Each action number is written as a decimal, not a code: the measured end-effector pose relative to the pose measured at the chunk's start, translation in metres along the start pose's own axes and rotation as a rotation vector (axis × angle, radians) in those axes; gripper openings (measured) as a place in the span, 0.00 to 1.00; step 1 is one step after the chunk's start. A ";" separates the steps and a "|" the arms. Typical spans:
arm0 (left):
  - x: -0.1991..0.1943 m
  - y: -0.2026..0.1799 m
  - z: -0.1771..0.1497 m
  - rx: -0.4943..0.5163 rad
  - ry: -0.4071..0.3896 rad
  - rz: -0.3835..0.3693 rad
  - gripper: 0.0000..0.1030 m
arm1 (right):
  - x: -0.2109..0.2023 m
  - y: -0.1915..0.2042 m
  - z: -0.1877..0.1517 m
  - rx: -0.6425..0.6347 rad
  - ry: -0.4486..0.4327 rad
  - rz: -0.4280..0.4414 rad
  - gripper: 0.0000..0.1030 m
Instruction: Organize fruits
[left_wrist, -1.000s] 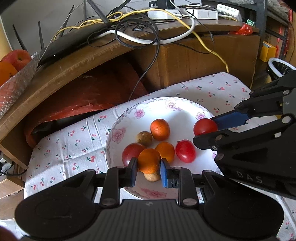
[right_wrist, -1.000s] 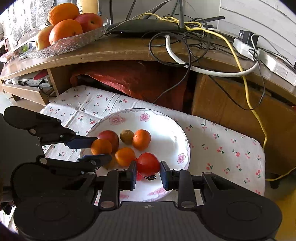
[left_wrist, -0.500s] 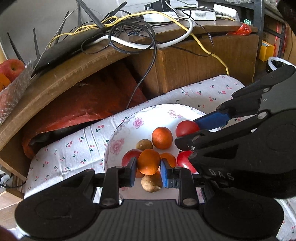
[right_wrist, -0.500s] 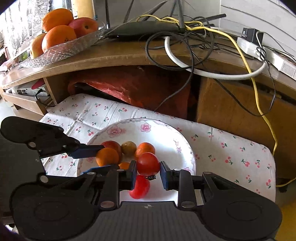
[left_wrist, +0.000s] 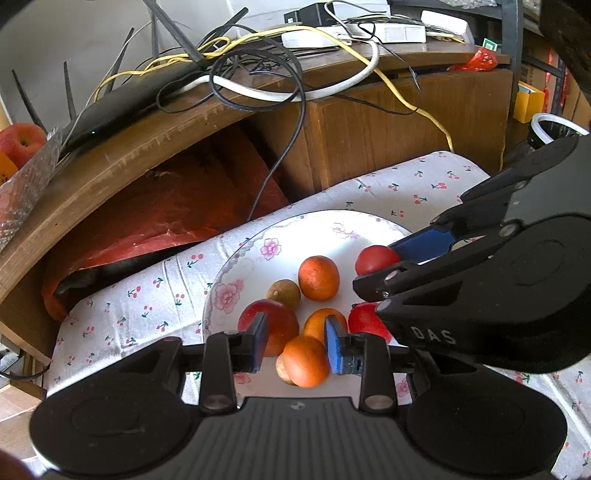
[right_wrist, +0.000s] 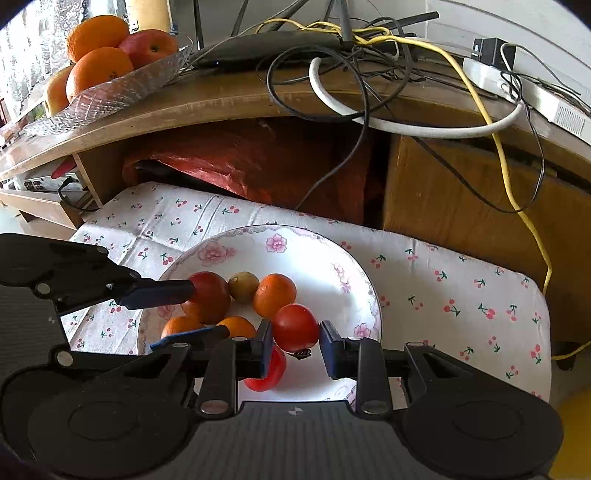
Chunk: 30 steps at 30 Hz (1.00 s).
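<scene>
A white flowered plate (left_wrist: 236, 266) (right_wrist: 369, 291) holds several small oranges, red fruits and a brown-green one (left_wrist: 283, 293). My left gripper (left_wrist: 296, 341) (right_wrist: 207, 310) is open over the plate's near edge. An orange (left_wrist: 306, 361) sits low between its pads, clear of the left pad, resting against a small brown fruit. My right gripper (right_wrist: 295, 339) (left_wrist: 378, 267) is shut on a red tomato (right_wrist: 295, 326) (left_wrist: 376, 260), held just above the plate. Another tomato (right_wrist: 269, 369) lies under it.
The plate rests on a cherry-print cloth (right_wrist: 461, 288). Behind it stands a wooden desk (right_wrist: 221, 107) with tangled cables, a router and a glass dish of oranges and an apple (right_wrist: 107, 92). A red plastic bag (right_wrist: 258, 162) fills the space beneath the desk.
The left jaws have spread and the orange has dropped from between the pads onto the plate's fruit. The right gripper still holds the tomato, drawn in beside the left.
</scene>
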<state>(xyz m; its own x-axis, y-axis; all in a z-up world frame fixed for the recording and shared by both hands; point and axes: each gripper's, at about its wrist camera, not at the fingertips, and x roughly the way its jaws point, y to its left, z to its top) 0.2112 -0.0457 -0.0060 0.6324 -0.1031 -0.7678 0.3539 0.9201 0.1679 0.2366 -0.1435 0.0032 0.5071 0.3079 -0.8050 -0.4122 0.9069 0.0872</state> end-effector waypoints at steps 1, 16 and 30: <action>0.000 -0.001 0.000 -0.001 -0.002 -0.001 0.40 | 0.000 0.000 0.000 0.000 -0.001 0.002 0.24; -0.004 -0.003 -0.001 0.001 -0.004 -0.011 0.40 | -0.005 -0.004 0.002 0.021 -0.018 -0.011 0.26; -0.024 -0.004 -0.002 -0.050 -0.012 -0.014 0.41 | -0.033 -0.005 -0.004 0.040 -0.029 -0.069 0.27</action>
<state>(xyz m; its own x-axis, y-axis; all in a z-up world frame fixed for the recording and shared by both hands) 0.1929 -0.0462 0.0107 0.6362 -0.1201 -0.7621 0.3275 0.9364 0.1259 0.2188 -0.1592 0.0274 0.5552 0.2522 -0.7926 -0.3456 0.9367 0.0559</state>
